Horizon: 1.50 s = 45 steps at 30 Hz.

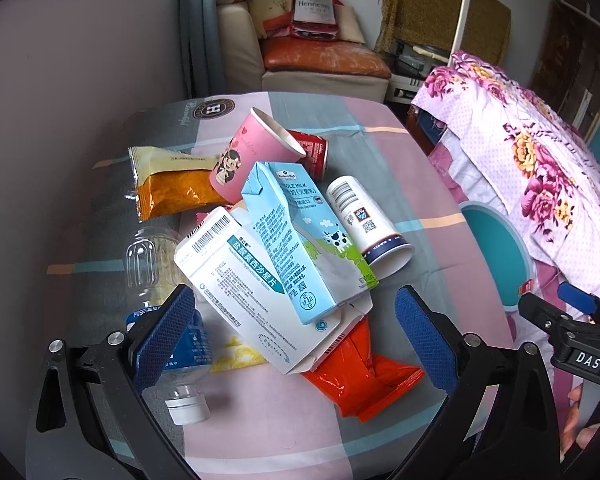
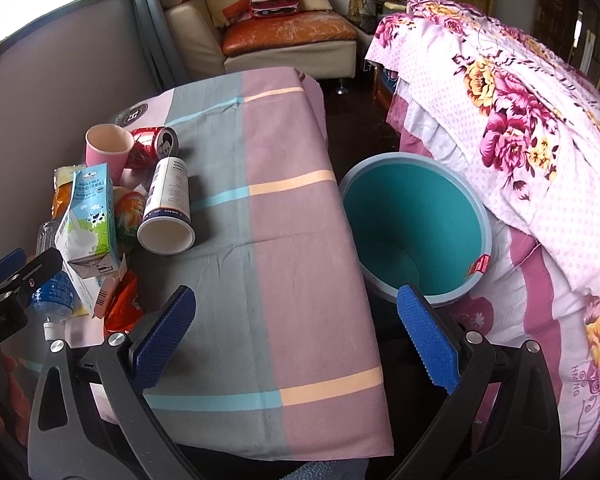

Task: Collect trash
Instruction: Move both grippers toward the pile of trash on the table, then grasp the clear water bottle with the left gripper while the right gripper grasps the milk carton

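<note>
A pile of trash lies on the striped tablecloth (image 2: 284, 216): a blue milk carton (image 1: 296, 236) on a white medicine box (image 1: 236, 296), a pink paper cup (image 1: 252, 156), a red can (image 1: 314, 150), a white paper cup (image 1: 364, 216), an orange snack bag (image 1: 168, 188), a clear plastic bottle (image 1: 156, 272) and a red wrapper (image 1: 364, 376). My left gripper (image 1: 295, 294) hangs open just above the box and carton, holding nothing. My right gripper (image 2: 296, 292) is open over the table's right edge, close to the teal bin (image 2: 420, 216), which looks empty.
The bin stands on the floor between the table and a bed with a floral quilt (image 2: 520, 128). A grey panel (image 1: 80, 80) borders the table's left side. A sofa with cushions (image 2: 284, 36) sits behind. The table's right half is bare cloth.
</note>
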Tool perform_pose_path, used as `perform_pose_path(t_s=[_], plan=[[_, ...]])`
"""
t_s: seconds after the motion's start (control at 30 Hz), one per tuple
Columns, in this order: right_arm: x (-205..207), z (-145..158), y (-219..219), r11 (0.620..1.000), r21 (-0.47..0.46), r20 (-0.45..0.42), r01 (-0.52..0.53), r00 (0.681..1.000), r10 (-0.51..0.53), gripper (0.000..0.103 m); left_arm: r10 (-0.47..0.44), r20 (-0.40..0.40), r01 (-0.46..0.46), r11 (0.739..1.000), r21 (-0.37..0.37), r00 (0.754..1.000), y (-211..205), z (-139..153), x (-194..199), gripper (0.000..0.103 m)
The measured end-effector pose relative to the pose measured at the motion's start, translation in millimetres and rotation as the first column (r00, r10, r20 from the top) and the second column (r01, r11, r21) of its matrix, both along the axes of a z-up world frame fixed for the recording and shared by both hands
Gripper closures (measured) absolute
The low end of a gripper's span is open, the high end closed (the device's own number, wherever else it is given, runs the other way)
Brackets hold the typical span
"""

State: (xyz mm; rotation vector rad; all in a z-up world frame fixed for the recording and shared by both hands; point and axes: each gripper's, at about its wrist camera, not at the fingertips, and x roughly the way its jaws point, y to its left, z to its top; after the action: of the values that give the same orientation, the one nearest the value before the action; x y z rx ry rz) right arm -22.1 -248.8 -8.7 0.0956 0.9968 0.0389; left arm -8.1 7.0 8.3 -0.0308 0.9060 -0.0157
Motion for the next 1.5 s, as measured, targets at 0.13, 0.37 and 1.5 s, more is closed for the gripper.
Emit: perform_pose_path(t_s=[0.13,0.37,1.5], plan=[[1.6,-2.7,0.0,1.0,-0.004,-0.008,0.006,1.0,-0.006,0.006,-0.001,-0.003,0.001,1.0,0.003,1.0,-1.7,0.3,-3.2,0.003],[4.5,-8.0,1.6,1.0,-0.006,-0.029,0.003,1.0,-0.003,0.006,-0.001,-0.004,0.001,1.0,-0.005,1.0,1.3,-1.3,-2.5,0.003],[61.8,16.2,90.0,0.948,0.134,-0.109,-0.287,0.947,0.302,0.008,0.139,-0.158,-0.16,0.978,-0.133,0.978,110.7,-38.5,-12.0,0.005]])
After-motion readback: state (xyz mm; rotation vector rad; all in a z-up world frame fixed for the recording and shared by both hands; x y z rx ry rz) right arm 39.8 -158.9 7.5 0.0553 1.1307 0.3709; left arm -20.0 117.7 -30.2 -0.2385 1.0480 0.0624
